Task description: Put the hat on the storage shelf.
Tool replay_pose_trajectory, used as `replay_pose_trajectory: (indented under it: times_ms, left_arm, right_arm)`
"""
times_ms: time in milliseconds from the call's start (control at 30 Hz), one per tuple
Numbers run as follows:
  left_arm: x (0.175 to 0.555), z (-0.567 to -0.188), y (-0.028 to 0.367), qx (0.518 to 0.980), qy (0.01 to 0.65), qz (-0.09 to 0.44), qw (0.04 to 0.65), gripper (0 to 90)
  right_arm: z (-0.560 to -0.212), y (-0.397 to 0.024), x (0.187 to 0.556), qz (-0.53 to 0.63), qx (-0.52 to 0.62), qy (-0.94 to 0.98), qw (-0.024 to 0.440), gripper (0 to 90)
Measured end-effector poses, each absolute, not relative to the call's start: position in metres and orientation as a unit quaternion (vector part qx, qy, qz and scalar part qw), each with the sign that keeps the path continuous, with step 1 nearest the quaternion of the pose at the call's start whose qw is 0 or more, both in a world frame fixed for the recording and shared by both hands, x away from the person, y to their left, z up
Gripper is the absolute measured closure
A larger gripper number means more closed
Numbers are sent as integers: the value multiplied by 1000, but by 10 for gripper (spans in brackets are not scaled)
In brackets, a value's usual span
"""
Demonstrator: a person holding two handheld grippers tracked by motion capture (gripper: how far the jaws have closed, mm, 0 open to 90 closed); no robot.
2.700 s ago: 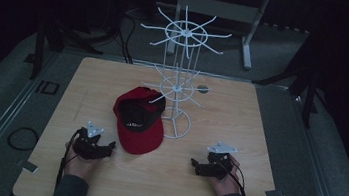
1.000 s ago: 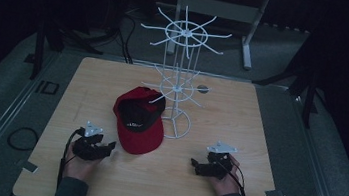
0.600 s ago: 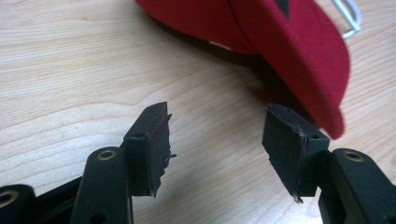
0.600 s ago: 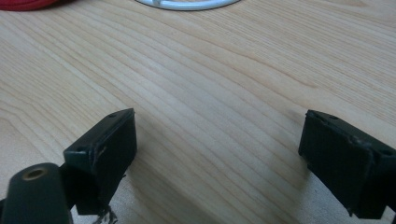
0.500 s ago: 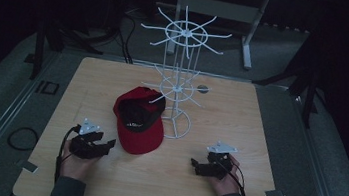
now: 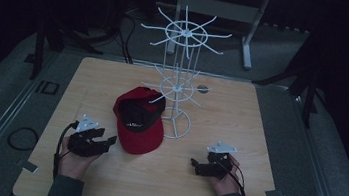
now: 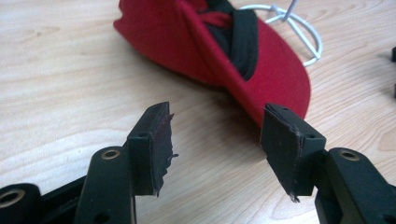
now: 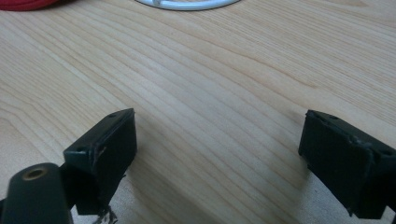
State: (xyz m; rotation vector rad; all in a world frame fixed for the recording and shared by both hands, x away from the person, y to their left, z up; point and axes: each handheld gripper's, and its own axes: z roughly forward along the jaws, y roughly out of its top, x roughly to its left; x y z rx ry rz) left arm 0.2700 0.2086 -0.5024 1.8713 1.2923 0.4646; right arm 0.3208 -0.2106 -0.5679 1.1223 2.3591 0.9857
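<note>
A red cap point(image 6: 138, 121) with a black inner band lies upside down on the wooden table point(image 6: 239, 131), beside the ring base of a white wire rack point(image 6: 180, 78). My left gripper point(image 6: 109, 141) hovers just left of the cap's brim and points at it. In the left gripper view its jaws point(image 7: 215, 116) stand open with nothing between them, and the cap point(image 7: 210, 51) lies just beyond the tips. My right gripper point(image 6: 195, 165) rests low at the front right. Its jaws point(image 8: 219, 126) are open wide over bare wood, with the rack's base ring point(image 8: 187, 3) farther ahead.
A small dark disc point(image 6: 203, 88) lies on the table behind the rack. A black cable loop point(image 6: 19, 137) sits on the grey floor to the left. A metal stand point(image 6: 219, 8) rises beyond the table's far edge.
My left gripper has lifted a little off the table near the cap's brim. The right gripper and the cap have stayed put.
</note>
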Motion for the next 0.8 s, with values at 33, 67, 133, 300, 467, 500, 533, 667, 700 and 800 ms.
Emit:
replay_pose_trajectory:
  times_ms: [33, 67, 133, 300, 467, 500, 533, 667, 700, 800]
  left_arm:
    - [270, -500, 208, 739, 509, 184, 401, 434]
    - [270, -500, 208, 739, 509, 184, 401, 434]
    - [270, -498, 206, 740, 505, 187, 404, 434]
    - [274, -495, 201, 742, 501, 179, 408, 434]
    - [279, -495, 195, 746, 497, 173, 409, 438]
    - [280, -496, 194, 747, 496, 173, 409, 443]
    - [281, -496, 193, 749, 494, 172, 407, 448]
    - [286, -499, 189, 752, 496, 165, 401, 477]
    - [286, -500, 189, 752, 498, 163, 399, 478]
    - [289, -503, 188, 751, 504, 156, 397, 479]
  right_arm:
    - [-568, -211, 321, 348, 396, 832, 174, 112]
    - [-568, -211, 321, 348, 396, 832, 174, 112]
    - [-568, -211, 321, 348, 395, 832, 174, 112]
    - [-568, -211, 321, 348, 396, 832, 174, 112]
    - [-568, -211, 321, 348, 396, 832, 174, 112]
    - [-568, -211, 321, 348, 396, 832, 174, 112]
    - [-568, -211, 321, 348, 396, 832, 174, 112]
    - [-568, -211, 321, 348, 396, 832, 174, 112]
    - [-568, -211, 321, 348, 396, 832, 174, 112]
    - [-568, -211, 321, 348, 396, 832, 174, 112]
